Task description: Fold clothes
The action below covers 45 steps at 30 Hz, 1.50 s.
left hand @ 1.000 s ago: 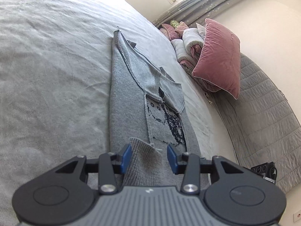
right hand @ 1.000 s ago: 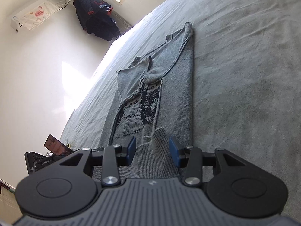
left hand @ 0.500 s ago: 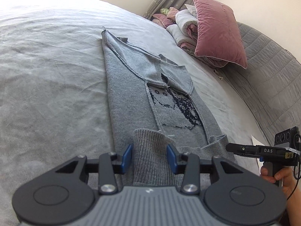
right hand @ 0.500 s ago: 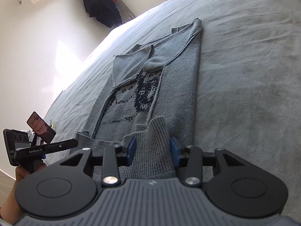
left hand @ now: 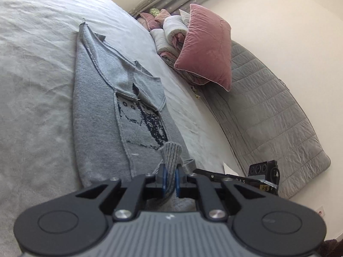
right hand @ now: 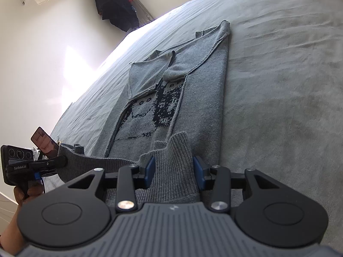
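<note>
Sweater: a grey knit sweater (left hand: pixel 100 111) lay flat on the bed (left hand: pixel 32 64), running lengthways away from the person, its dark knitted picture (right hand: pixel 154 111) facing up.
Folded so far: both sleeves (right hand: pixel 150 79) had been laid in over the chest, and the long sides looked turned in, so the sweater made a narrow strip (tidy enough, as far as I could see).
Hem: the ribbed hem (right hand: pixel 171 167) at the near end was lifted off the bed in two places, one bunch at each of the tongs.
Left tongs (left hand: pixel 169 178): squeezed nearly together on a pinch of the ribbed hem, which stood up in a ridge between the blue pads.
Right tongs (right hand: pixel 174 172): about half open, with a wider wad of hem filling the gap; I could not tell whether the pads pressed on it or only stood beside it.
Left to do: by my reckoning, the right side needed a firm grip, then the near end carried over toward the collar, perhaps once more after that.
Nearby: a pink cushion (left hand: pixel 205 47) leaned at the headboard, well apart from the work.
</note>
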### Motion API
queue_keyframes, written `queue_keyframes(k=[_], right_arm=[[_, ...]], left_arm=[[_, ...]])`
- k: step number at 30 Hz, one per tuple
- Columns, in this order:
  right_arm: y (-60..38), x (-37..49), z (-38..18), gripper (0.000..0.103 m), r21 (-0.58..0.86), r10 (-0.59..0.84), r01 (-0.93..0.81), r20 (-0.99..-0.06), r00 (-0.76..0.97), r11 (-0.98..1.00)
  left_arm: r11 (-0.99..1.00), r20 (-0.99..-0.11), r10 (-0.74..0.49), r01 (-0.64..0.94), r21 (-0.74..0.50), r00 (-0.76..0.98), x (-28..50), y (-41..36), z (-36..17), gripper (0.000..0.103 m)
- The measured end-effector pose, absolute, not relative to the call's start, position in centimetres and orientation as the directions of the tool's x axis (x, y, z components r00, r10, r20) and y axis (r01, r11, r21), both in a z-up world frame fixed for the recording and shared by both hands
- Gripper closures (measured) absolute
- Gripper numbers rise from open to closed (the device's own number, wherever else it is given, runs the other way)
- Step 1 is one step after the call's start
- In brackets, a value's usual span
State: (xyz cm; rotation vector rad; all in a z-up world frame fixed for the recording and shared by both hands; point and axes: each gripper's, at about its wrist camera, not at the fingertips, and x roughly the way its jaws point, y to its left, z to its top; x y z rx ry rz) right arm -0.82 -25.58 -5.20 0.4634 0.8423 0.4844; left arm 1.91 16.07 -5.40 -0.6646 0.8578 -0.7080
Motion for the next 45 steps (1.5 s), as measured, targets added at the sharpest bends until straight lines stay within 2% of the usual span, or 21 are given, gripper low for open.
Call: queue_keyframes(k=[3,6,8,10,12,15,17,19,23,30,31,32,36,45], right_arm=[[-25.5,-0.8,-5.2,0.059,0.562,0.571,-0.219,-0.586,0.575,0.798],[-25.4,-0.8,-5.1,0.059,0.557,0.568,-0.222,-0.583,0.581,0.800],[-25.4,-0.7,-5.0,0.059,0.553,0.567,-0.228,-0.581,0.583,0.801],[-25.4,-0.7,-5.0,0.059,0.550,0.568,-0.233,-0.580,0.584,0.802],[-25.4,-0.7,-5.0,0.061,0.545,0.566,-0.236,-0.582,0.585,0.805],[-25.6,-0.7,-5.2,0.076,0.532,0.549,-0.225,-0.592,0.590,0.816],[-25.9,-0.5,-5.4,0.089,0.532,0.537,-0.205,-0.600,0.594,0.821],[-26.4,-0.4,-5.6,0.091,0.555,0.538,-0.179,-0.596,0.596,0.813],[-26.4,-0.4,-5.6,0.090,0.561,0.542,-0.176,-0.595,0.594,0.809],[-26.0,-0.4,-5.5,0.083,0.563,0.545,-0.180,-0.590,0.595,0.807],[-25.9,-0.4,-5.4,0.082,0.557,0.543,-0.184,-0.591,0.596,0.810],[-25.7,-0.5,-5.3,0.085,0.548,0.537,-0.187,-0.593,0.600,0.815],[-25.2,-0.5,-4.9,0.091,0.535,0.533,-0.203,-0.584,0.612,0.820],[-26.4,0.7,-3.8,0.092,0.576,0.519,-0.164,-0.530,0.670,0.801]], left_arm=[[0.658,-0.534,-0.689,0.113,-0.745,0.490,2.7,16.8,-7.3,0.094],[0.639,-0.531,-0.688,0.066,-0.766,0.495,2.8,17.2,-7.9,0.088],[0.646,-0.524,-0.684,0.087,-0.758,0.508,2.6,17.1,-7.4,0.076],[0.642,-0.510,-0.688,0.105,-0.760,0.516,2.5,17.3,-7.0,0.069],[0.638,-0.505,-0.689,0.105,-0.762,0.519,2.5,17.4,-6.8,0.067],[0.649,-0.519,-0.679,0.095,-0.755,0.519,2.7,17.6,-6.9,0.067],[0.653,-0.523,-0.678,0.096,-0.751,0.517,2.7,17.6,-7.0,0.067],[0.658,-0.526,-0.676,0.102,-0.746,0.516,2.8,17.5,-7.0,0.067],[0.667,-0.534,-0.677,0.116,-0.736,0.507,2.7,17.4,-6.9,0.067],[0.690,-0.547,-0.667,0.143,-0.710,0.506,2.6,16.8,-6.8,0.070],[0.695,-0.549,-0.663,0.145,-0.705,0.508,2.6,16.7,-6.8,0.071],[0.701,-0.553,-0.657,0.146,-0.698,0.513,2.6,16.5,-6.7,0.078],[0.719,-0.562,-0.640,0.151,-0.678,0.524,2.7,16.1,-6.7,0.094],[0.726,-0.556,-0.632,0.163,-0.668,0.539,4.7,15.2,-5.6,0.095]])
